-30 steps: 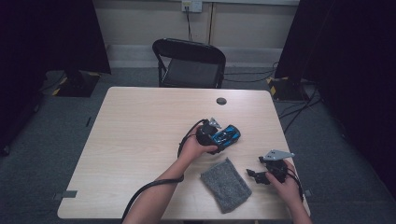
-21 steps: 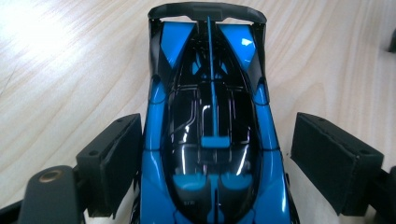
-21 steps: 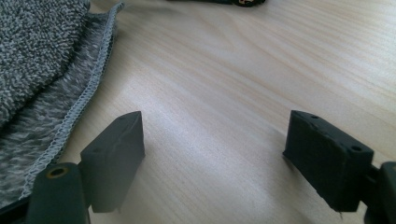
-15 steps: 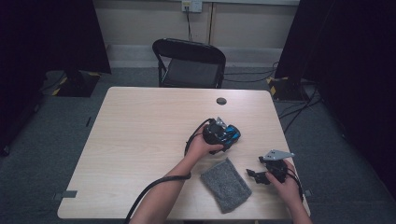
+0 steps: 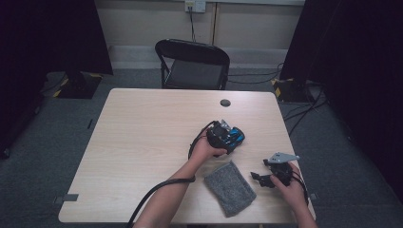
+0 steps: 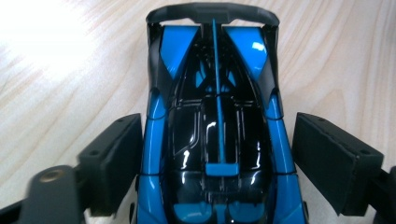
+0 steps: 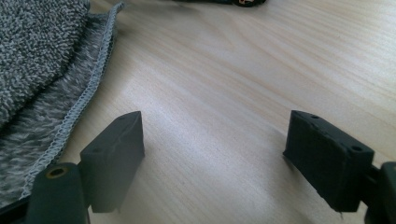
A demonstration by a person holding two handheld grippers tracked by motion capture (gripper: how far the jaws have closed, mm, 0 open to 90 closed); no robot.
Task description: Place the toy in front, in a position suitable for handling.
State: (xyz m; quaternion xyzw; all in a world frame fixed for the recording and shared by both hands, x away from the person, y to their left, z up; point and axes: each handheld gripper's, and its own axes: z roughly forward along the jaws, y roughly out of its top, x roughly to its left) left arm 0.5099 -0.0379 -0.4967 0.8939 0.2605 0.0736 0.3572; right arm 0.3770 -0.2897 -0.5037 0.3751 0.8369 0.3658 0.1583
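Note:
A blue and black toy car (image 5: 234, 136) (image 6: 217, 140) stands on the wooden table (image 5: 142, 133), right of its middle. My left gripper (image 5: 226, 138) (image 6: 217, 158) reaches over it from the left, a jaw on each flank of the car. The jaws have just been closing; the left pad (image 6: 114, 158) lies at the car's side, while a thin gap shows at the right pad (image 6: 334, 163). My right gripper (image 5: 259, 178) (image 7: 215, 154) rests low near the table's right front corner, open over bare wood, with a folded grey cloth (image 5: 230, 188) (image 7: 37, 60) just left of it.
A black folding chair (image 5: 192, 61) stands behind the table's far edge. A small dark round cap (image 5: 225, 102) sits in the tabletop near that edge. Cables trail from both grippers toward the person. Dark curtains flank the room.
My left hand has shifted a little right, bringing its gripper further over the toy car. The car, the cloth and the right gripper have stayed where they were.

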